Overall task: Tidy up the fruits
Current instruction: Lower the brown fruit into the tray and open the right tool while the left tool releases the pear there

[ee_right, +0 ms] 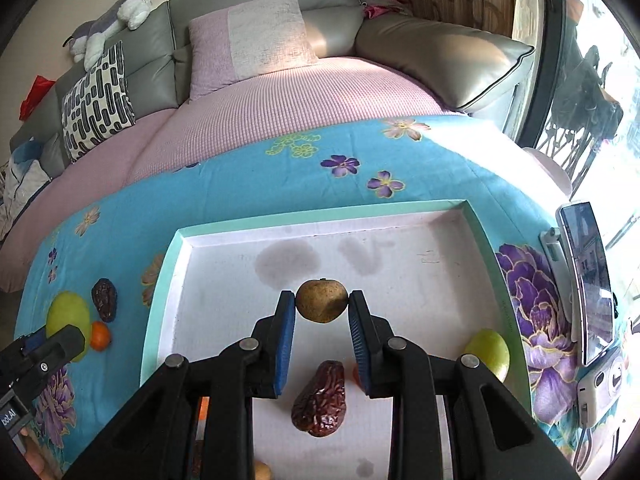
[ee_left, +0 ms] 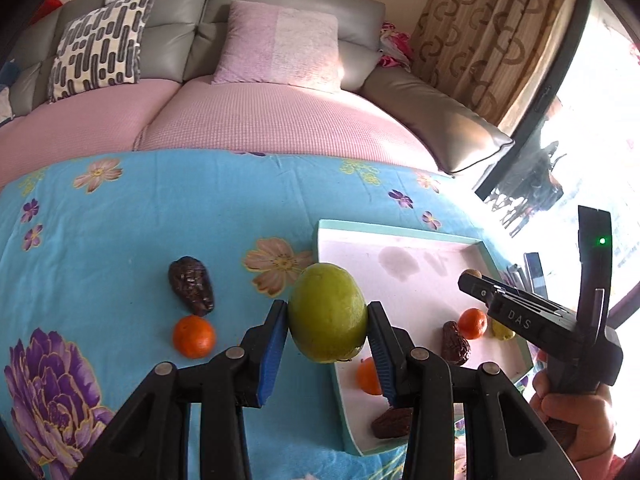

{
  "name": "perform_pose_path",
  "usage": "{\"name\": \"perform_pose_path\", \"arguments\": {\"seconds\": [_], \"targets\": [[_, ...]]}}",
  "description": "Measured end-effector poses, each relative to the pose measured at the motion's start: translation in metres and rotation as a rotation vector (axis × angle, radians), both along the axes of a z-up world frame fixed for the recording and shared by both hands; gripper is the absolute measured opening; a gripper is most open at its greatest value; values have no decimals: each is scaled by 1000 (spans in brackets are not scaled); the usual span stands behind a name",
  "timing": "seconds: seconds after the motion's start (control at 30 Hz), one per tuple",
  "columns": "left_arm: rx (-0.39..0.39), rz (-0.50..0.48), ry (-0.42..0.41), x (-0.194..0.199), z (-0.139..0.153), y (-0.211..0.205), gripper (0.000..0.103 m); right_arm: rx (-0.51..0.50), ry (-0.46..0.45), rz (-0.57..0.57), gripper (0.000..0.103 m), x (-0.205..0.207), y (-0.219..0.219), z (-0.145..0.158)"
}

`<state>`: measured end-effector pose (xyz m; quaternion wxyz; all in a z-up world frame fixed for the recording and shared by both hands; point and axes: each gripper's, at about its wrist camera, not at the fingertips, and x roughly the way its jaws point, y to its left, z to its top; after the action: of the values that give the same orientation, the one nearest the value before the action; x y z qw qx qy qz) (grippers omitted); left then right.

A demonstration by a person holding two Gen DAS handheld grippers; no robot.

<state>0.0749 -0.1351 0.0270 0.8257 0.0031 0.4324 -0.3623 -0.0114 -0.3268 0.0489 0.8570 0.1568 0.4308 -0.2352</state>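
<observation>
Left gripper (ee_left: 327, 334): pads pinching a green guava (ee_left: 327, 318), over the blue cloth (ee_left: 120, 232) just left of the tray (ee_left: 400, 229) rim. Right gripper (ee_right: 321, 318): clamped on a brown fruit (ee_right: 321, 300) above the tray's bare centre; wrinkled date (ee_right: 320, 400) beneath, open floor ahead.

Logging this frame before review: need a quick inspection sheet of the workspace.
Surface: blue floral cloth, white tray on it.
Job's things: green fruit and brown fruit gripped; date and orange on cloth; more fruit in tray.
Clutter: phone beside tray.
Grippers: left gripper shut on green fruit; right gripper shut on brown fruit.
Cables: nothing seen.
Surroundings: sofa, cushions, curtain, window.
</observation>
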Motion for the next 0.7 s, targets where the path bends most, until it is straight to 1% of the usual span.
{"name": "perform_pose_path", "arguments": {"seconds": [0.17,0.23,0.33,0.47,0.7], "targets": [[18,-81,-37,-12,-7,-34,42,-15,-25,-6,29,-4,-14,2],[27,-97,-32,-13,-13,-44,42,-23,-25,4,29,-1,-17,-1],[41,-117,-16,-16,-25,-55,42,-23,-9,20,29,4,-19,-8],[72,-139,-25,-22,-37,-66,42,-11,14,34,29,11,-19,-19],[123,-151,-14,-23,-54,-77,42,45,82,31,29,18,-21,-42]]}}
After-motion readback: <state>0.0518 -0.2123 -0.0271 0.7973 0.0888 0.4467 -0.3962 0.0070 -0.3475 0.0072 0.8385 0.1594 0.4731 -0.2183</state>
